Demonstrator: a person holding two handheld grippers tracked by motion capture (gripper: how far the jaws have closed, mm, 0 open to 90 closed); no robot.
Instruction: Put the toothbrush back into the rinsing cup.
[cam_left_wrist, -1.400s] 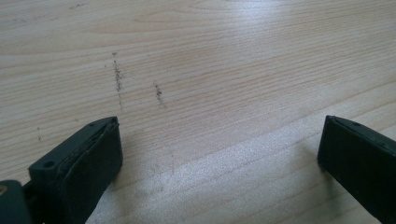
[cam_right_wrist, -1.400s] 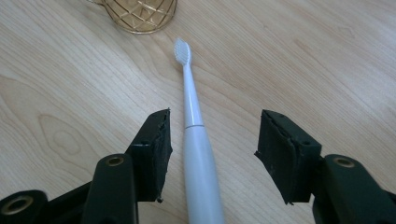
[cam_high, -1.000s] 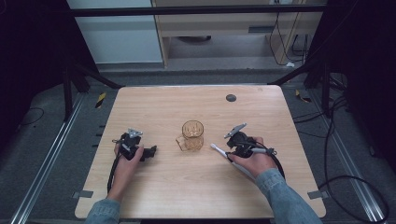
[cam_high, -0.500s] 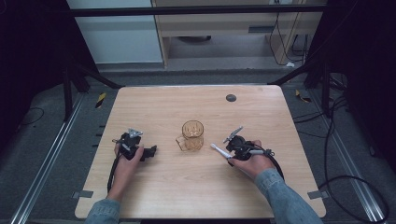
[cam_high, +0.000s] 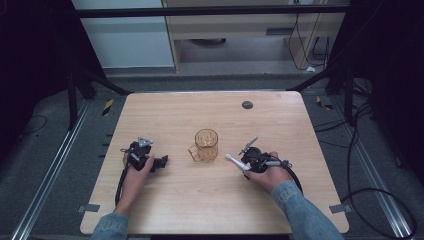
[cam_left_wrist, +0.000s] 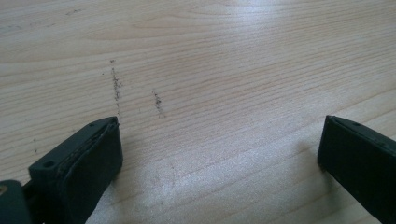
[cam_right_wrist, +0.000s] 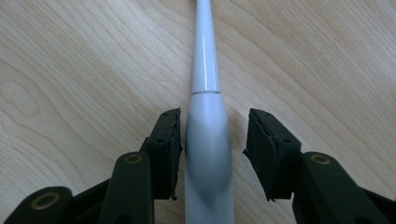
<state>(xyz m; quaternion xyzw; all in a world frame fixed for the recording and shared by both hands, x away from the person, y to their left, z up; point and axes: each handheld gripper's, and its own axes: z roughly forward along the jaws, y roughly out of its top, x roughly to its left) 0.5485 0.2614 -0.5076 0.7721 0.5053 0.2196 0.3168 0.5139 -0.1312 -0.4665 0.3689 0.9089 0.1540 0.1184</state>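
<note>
In the right gripper view, the right gripper (cam_right_wrist: 212, 154) has its two black jaws on either side of a pale grey, smooth plastic handle that tapers to a thin white neck (cam_right_wrist: 208, 140). The left-hand pad touches or nearly touches the handle's thick part, while a narrow gap remains at the other pad, so the jaws stand narrow around it without pressing from both sides; they have just been closing. The handle lies flat on the light wooden bench (cam_right_wrist: 70, 70), its thin neck running away from the jaws and out of the top of that picture.

From above, the same right gripper (cam_high: 245, 157) sits right of the bench's middle, toward the near edge, held in the person's right hand (cam_high: 267, 172), with the pale handle (cam_high: 234, 161) slanting from the jaws toward the bench's centre.

Just beside its tip stands an amber, ribbed, see-through glass mug (cam_high: 205, 145) with its handle turned toward the near-left; whether anything is in it I cannot tell.

The left gripper (cam_left_wrist: 219, 154) has its jaws wide apart over bare wood marked with a few dark specks. In the high view this left gripper (cam_high: 157, 162) lies left of the mug, well apart from it, in the person's left hand (cam_high: 135, 167). A small dark round disc (cam_high: 247, 105) sits near the far edge.
</note>
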